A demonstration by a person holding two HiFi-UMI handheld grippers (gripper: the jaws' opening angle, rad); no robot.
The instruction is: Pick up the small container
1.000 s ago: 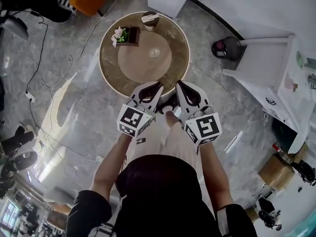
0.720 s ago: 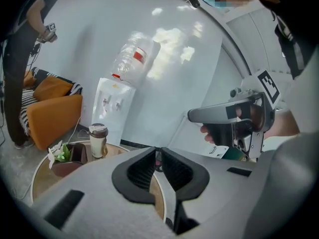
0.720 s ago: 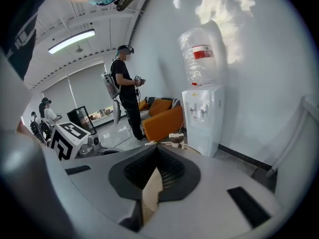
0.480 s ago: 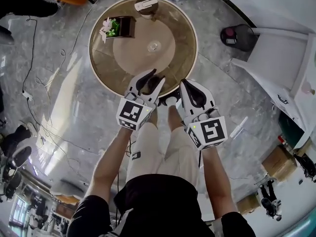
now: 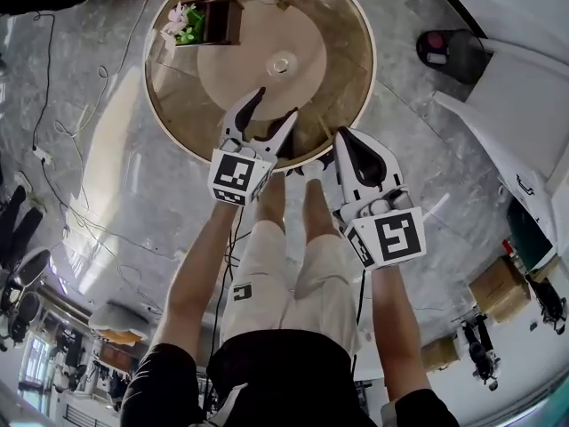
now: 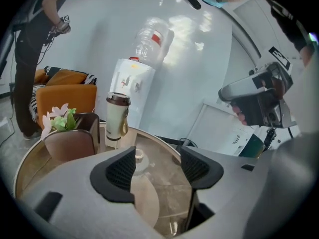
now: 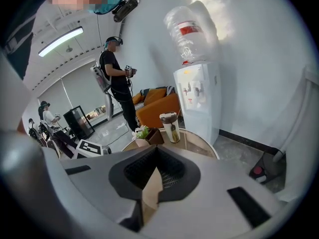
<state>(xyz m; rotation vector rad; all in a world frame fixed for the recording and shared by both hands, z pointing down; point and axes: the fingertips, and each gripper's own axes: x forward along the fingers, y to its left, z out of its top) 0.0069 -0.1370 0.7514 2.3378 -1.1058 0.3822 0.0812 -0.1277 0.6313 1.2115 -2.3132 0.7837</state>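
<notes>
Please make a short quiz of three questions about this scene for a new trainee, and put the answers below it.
1. True or false: the jaws of the right gripper are closed together.
2. Where is the small clear round container? A: at the centre of the round brown table. B: on the floor. C: on the orange armchair.
3. What stands next to the dark wooden box with pale flowers at the table's far edge?

Key: 1 true. 2 A. 3 the cream tumbler with a brown lid.

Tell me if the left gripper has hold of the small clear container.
No, the left gripper has empty, opening jaws; the small clear container sits ahead on the round brown table.
</notes>
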